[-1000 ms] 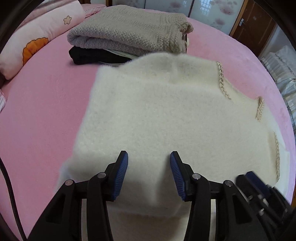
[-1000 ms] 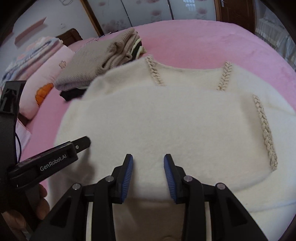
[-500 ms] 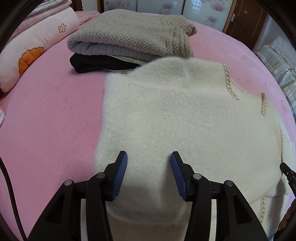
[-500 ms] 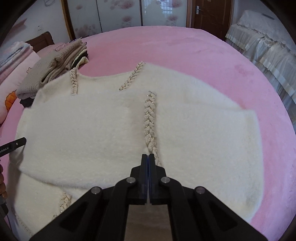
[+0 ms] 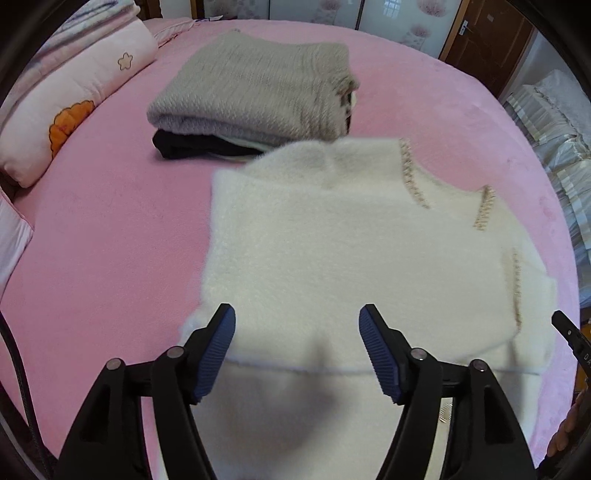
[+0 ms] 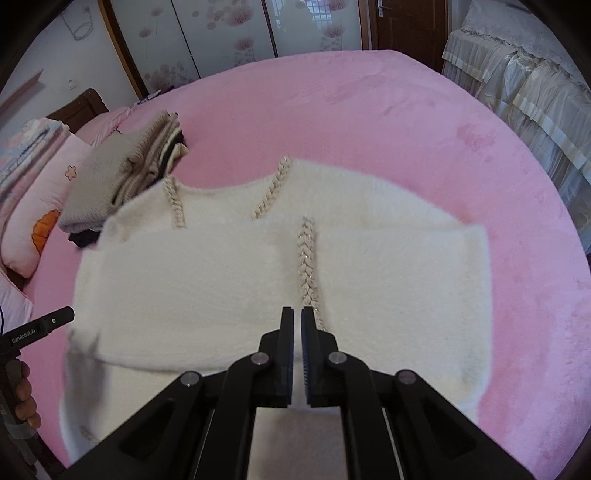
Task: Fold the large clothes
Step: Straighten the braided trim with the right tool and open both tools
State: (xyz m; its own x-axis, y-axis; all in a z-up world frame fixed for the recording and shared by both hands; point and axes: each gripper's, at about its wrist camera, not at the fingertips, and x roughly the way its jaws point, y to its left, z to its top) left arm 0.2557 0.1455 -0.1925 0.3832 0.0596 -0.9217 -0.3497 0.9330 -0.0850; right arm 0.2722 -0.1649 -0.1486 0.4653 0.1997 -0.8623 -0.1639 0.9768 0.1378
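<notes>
The left tongs [image 5: 297, 328] have just been opening and gape wide over the sweater [image 5: 351, 258], gripping nothing. The right tongs [image 6: 297, 317] are nearly closed, empty, above a braid [image 6: 306, 258]. The sweater lies folded on the pink bed [image 6: 369, 110], beside a folded stack [image 5: 255, 96]. Only the right view shows the sliding doors [image 6: 221, 33] (and a fingertip [image 6: 22, 387]).
</notes>
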